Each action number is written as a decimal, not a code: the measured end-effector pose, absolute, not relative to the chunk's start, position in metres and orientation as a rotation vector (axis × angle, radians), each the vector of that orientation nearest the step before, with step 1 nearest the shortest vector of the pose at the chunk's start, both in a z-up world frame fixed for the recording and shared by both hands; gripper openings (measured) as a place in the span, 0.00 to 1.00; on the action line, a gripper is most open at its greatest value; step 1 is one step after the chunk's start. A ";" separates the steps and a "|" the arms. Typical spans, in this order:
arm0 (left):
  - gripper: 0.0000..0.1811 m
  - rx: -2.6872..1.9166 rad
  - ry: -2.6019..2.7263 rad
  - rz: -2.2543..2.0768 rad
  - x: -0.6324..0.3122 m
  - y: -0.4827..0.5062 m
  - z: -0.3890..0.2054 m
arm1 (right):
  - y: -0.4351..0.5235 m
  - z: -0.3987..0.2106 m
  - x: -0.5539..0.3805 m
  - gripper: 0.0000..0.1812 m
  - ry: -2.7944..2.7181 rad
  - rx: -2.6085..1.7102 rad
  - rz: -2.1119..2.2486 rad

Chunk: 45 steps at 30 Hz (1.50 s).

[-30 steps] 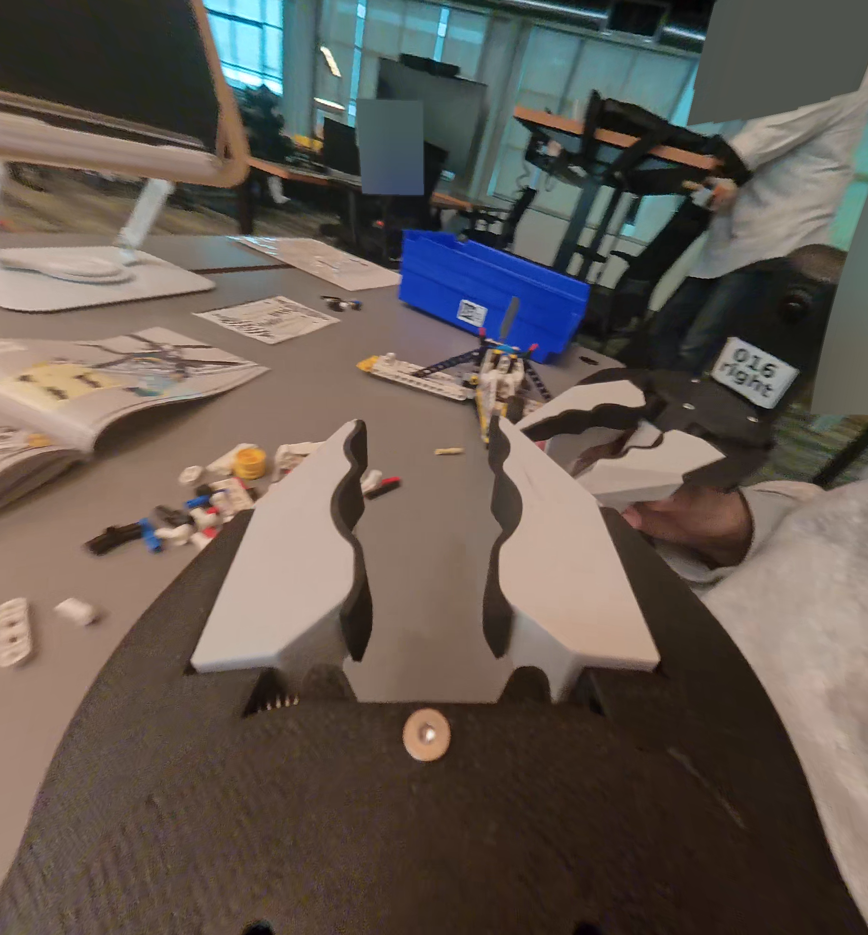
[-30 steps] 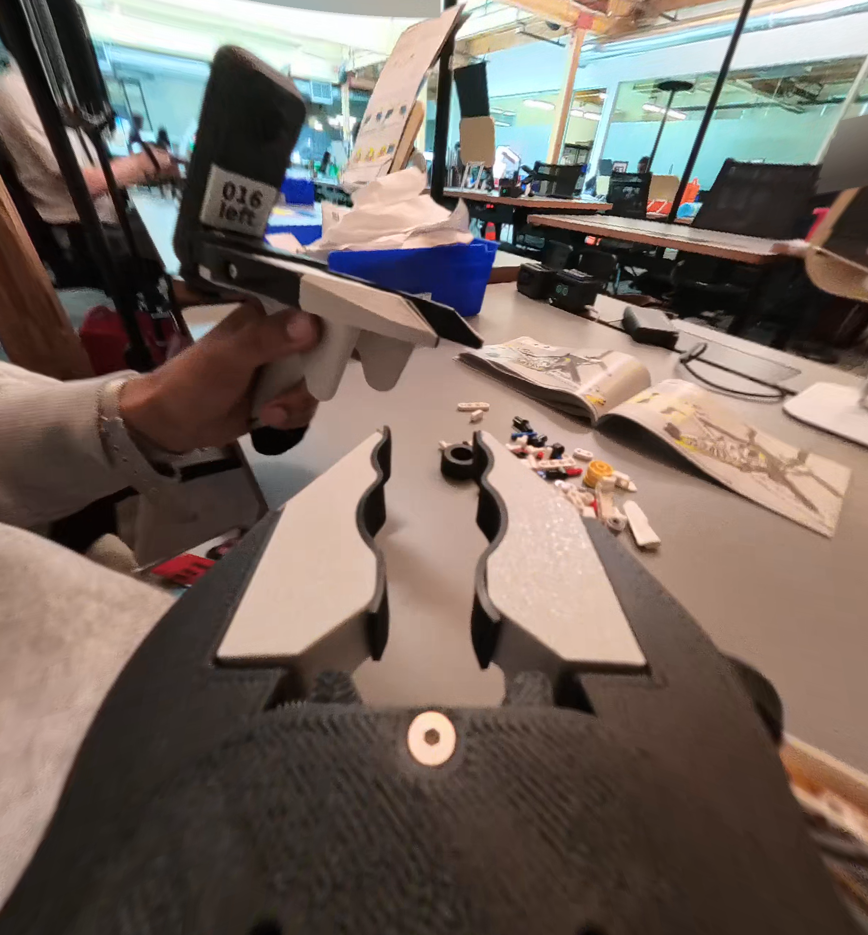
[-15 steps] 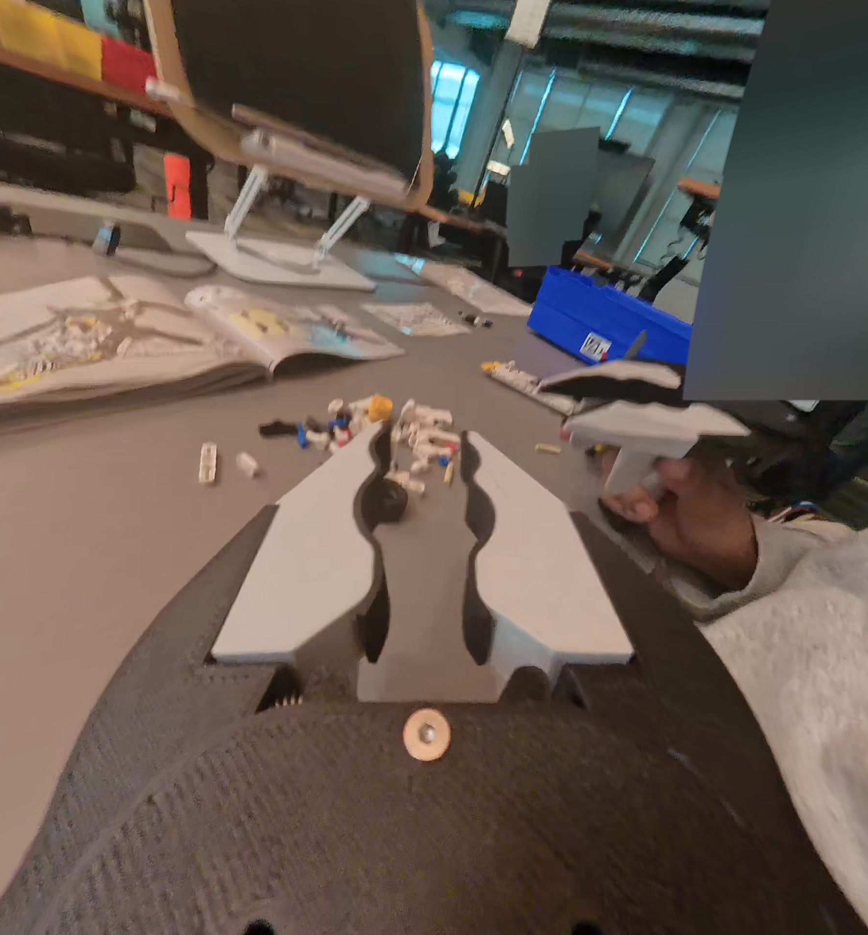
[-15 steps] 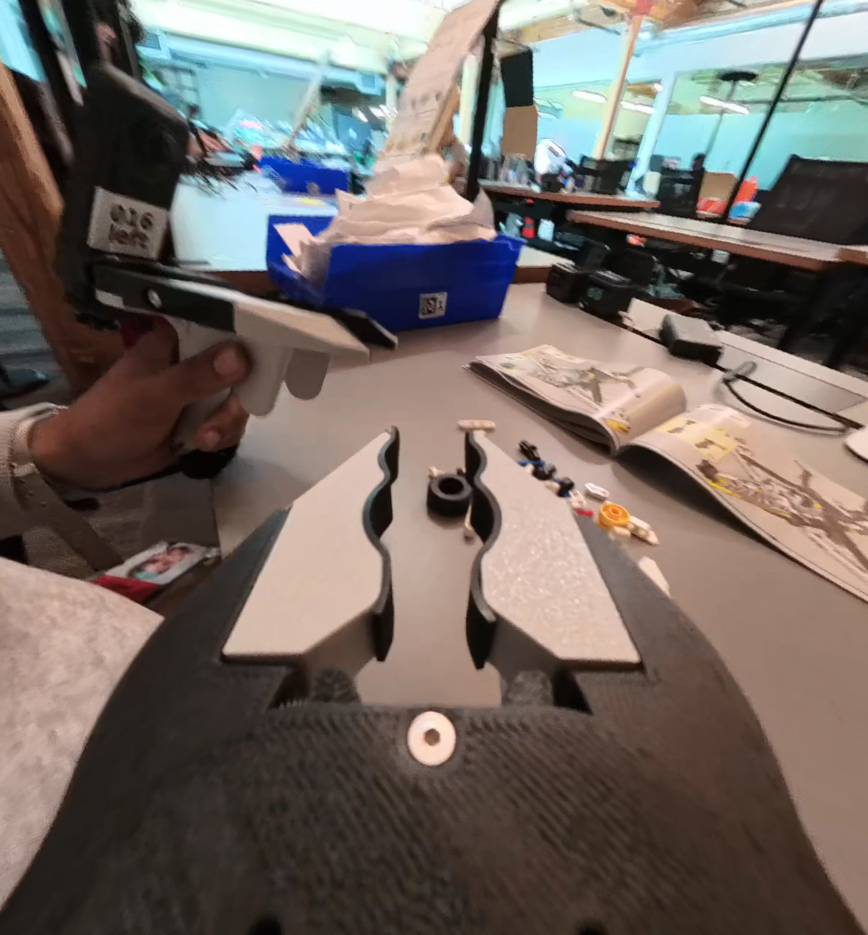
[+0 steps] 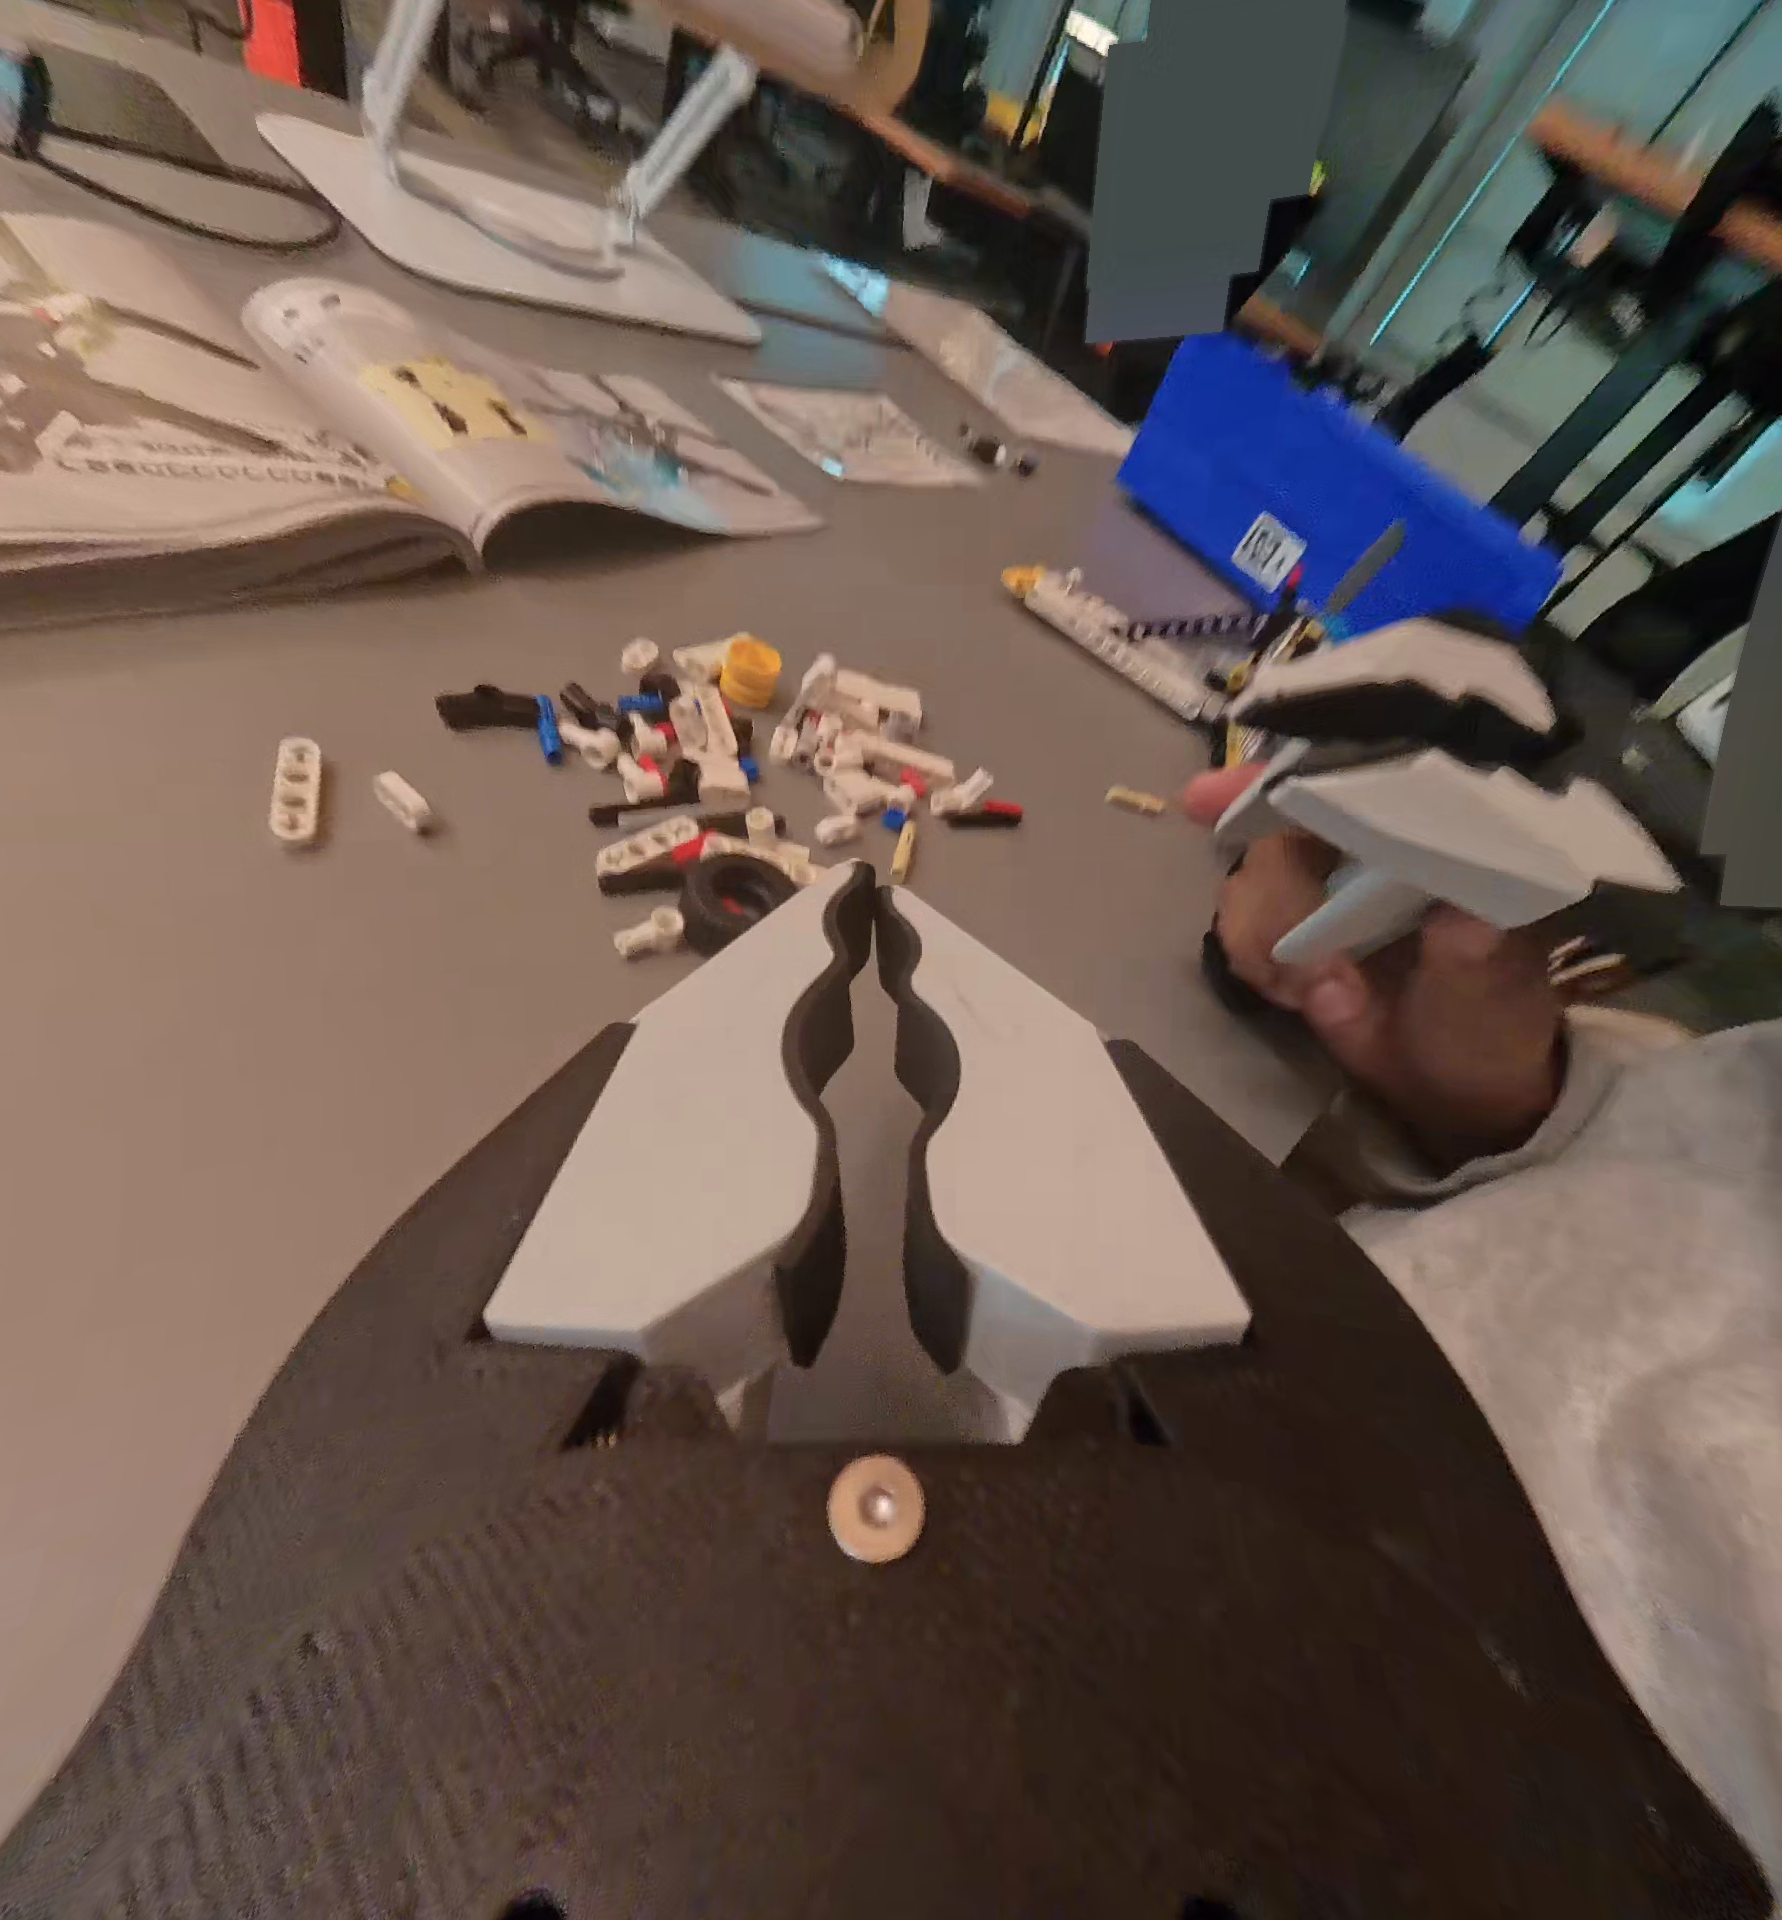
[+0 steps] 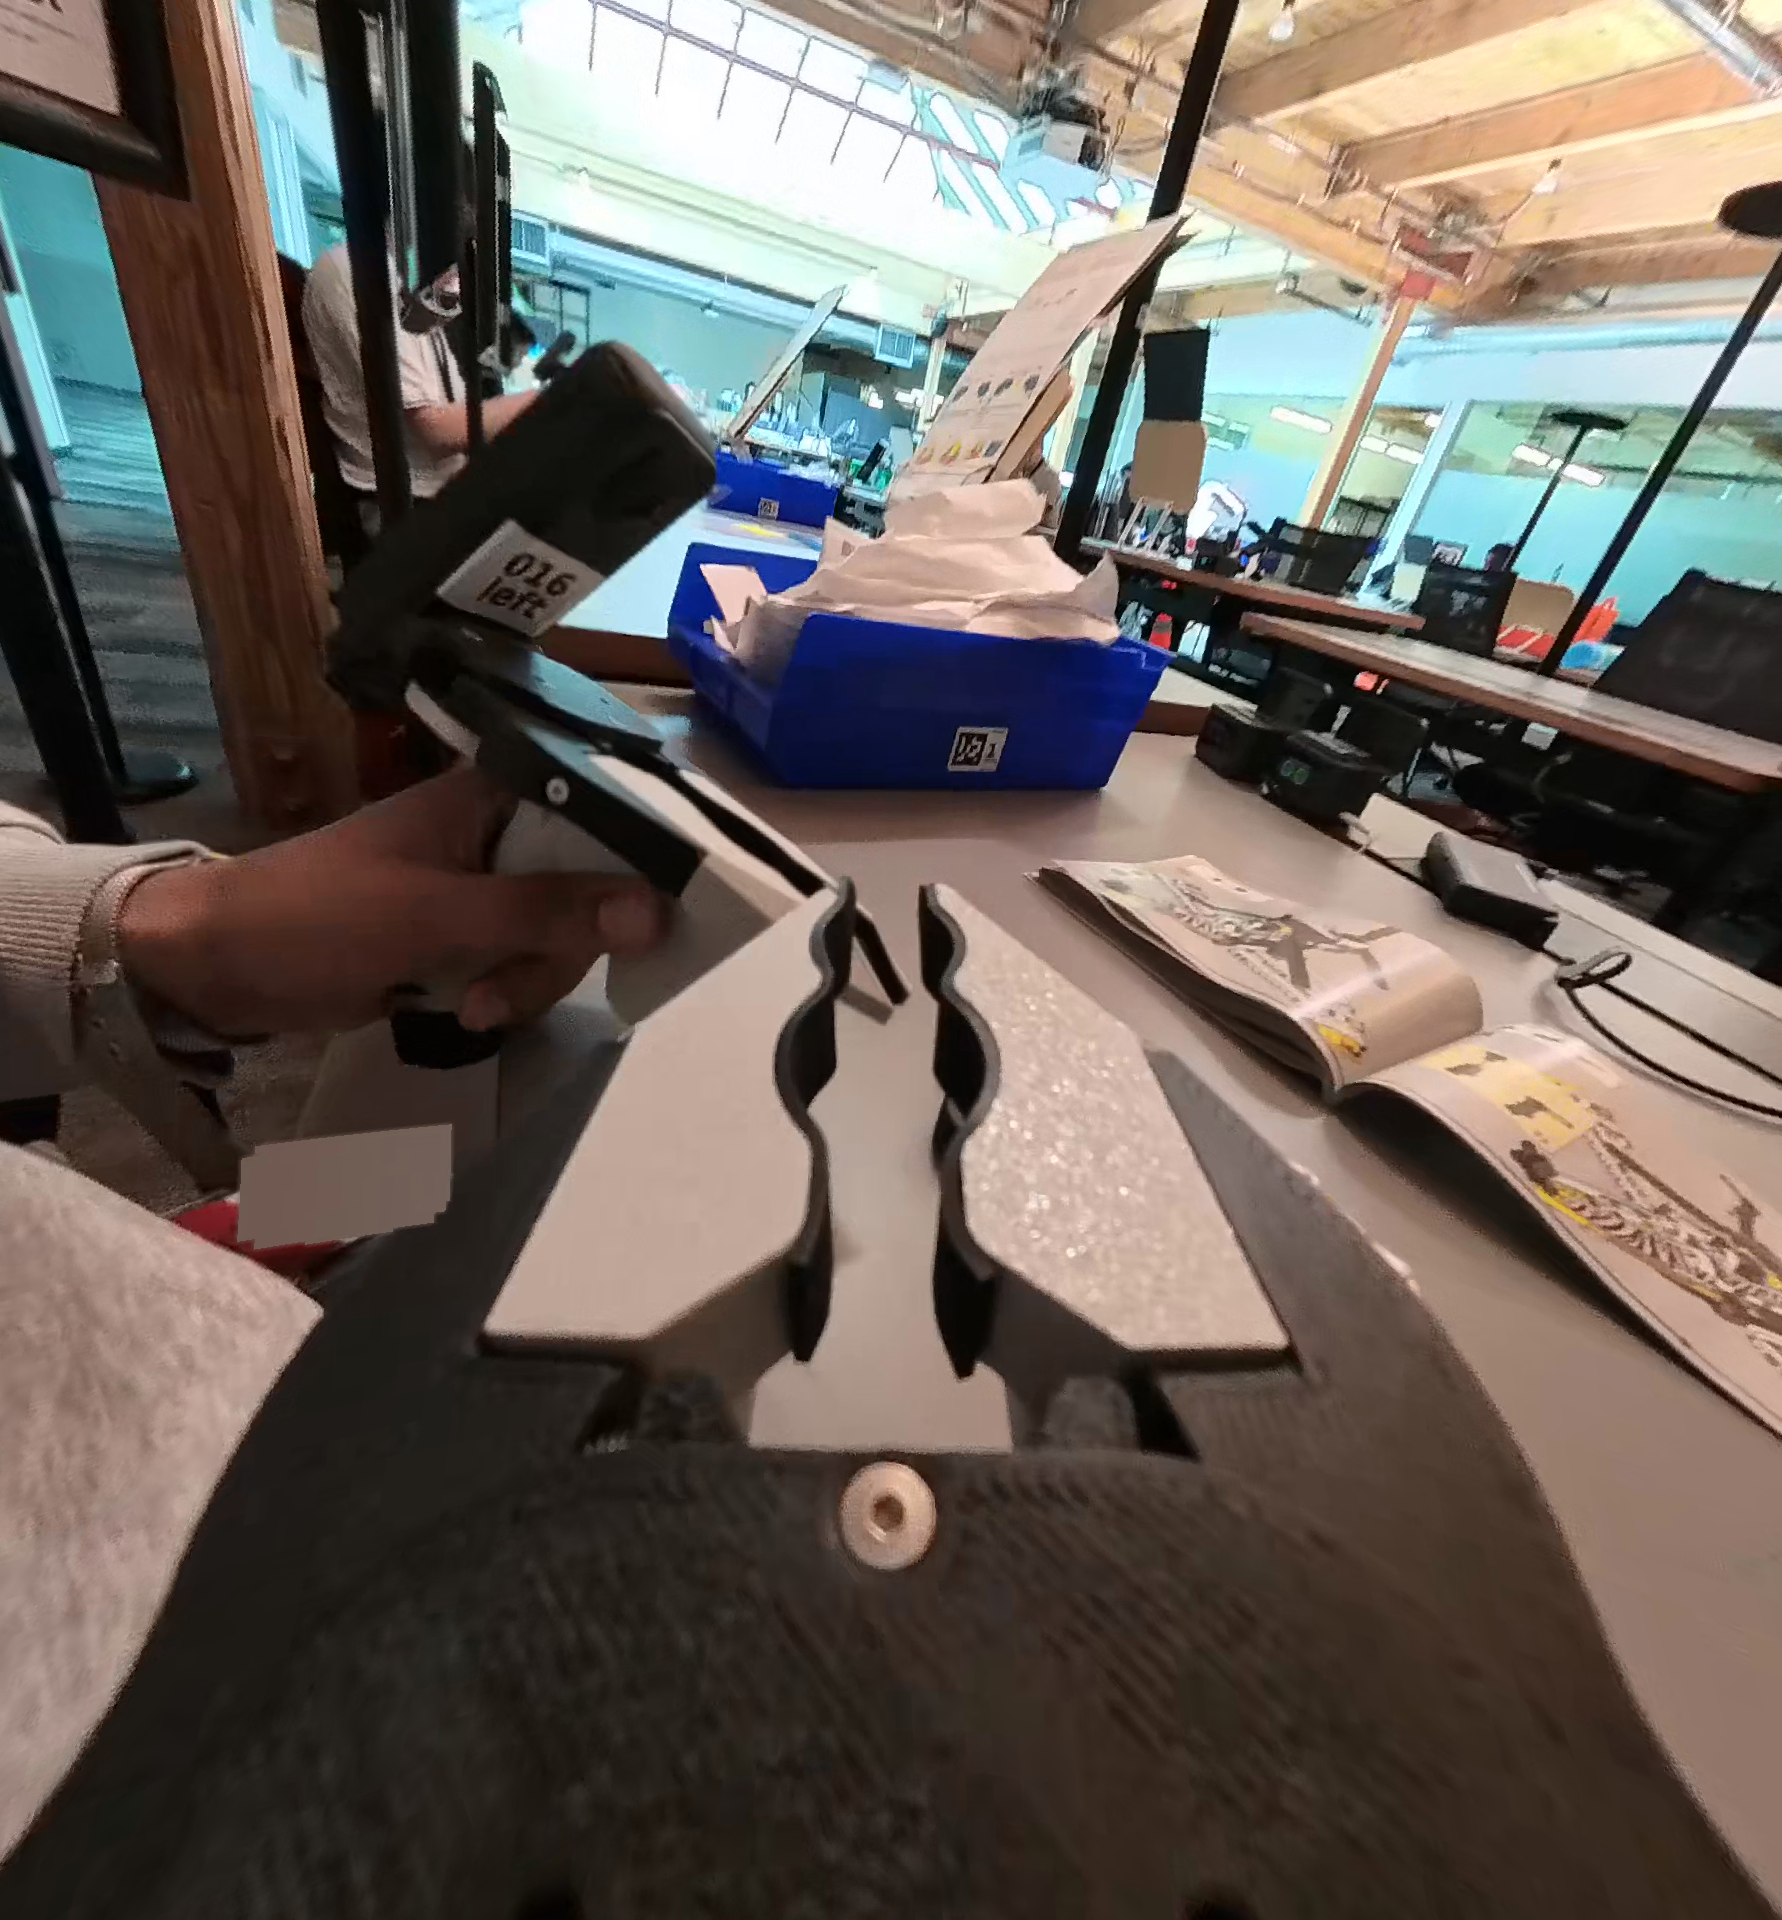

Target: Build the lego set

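Observation:
Several loose lego pieces (image 5: 762, 743), white, black, blue, red and one yellow, lie in a pile on the grey table (image 5: 191, 1039). A black tyre (image 5: 729, 896) lies at the pile's near edge. My left gripper (image 5: 872, 885) hovers just right of the tyre, jaws shut, with nothing visible between them. It also shows in the right wrist view (image 6: 871, 971), pointing down at the table. A partly built model (image 5: 1126, 634) lies beyond, by my right gripper (image 5: 1235, 769). My right gripper (image 6: 882, 904) is open by a narrow gap and empty; the pile is out of its view.
An open instruction booklet (image 5: 347, 447) (image 6: 1334, 1029) lies left of the pile. A blue bin (image 5: 1313, 488) (image 6: 918, 686) holding crumpled paper stands at the far edge. A white stand base (image 5: 513, 229), a cable and loose sheets (image 5: 845, 436) lie behind. A person stands in the background. The tips of one gripper are about 7 cm away from the tips of the other.
My left gripper swung towards the pile, dropped close to the tyre and closed its jaws. My right gripper's jaws narrowed and it turned, so the pile left its view.

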State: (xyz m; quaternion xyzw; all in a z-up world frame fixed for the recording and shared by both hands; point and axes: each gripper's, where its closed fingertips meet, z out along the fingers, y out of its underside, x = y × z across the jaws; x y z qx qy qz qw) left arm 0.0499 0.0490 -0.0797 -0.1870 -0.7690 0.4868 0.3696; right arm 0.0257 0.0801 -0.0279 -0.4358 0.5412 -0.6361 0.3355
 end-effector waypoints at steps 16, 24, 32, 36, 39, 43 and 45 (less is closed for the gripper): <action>0.00 -0.409 -1.944 1.136 0.075 0.028 -0.077 | 0.064 -0.023 0.020 0.05 1.429 -1.044 -1.704; 0.00 -0.438 -1.907 1.163 0.065 0.015 -0.071 | 0.059 -0.021 0.017 0.05 1.434 -1.005 -1.710; 0.00 -0.495 -1.844 1.138 0.050 0.016 -0.066 | 0.061 -0.016 0.013 0.05 1.388 -0.984 -1.745; 0.00 -0.494 -1.834 1.130 0.049 0.016 -0.066 | 0.061 -0.016 0.012 0.04 1.375 -0.981 -1.745; 0.01 -0.478 -1.813 1.128 0.051 0.016 -0.064 | 0.061 -0.015 0.012 0.04 1.370 -0.984 -1.754; 0.02 -0.445 -1.781 1.109 0.051 0.017 -0.062 | 0.062 -0.015 0.011 0.04 1.365 -0.984 -1.762; 0.02 -0.442 -1.769 1.096 0.050 0.018 -0.061 | 0.062 -0.015 0.011 0.04 1.364 -0.983 -1.763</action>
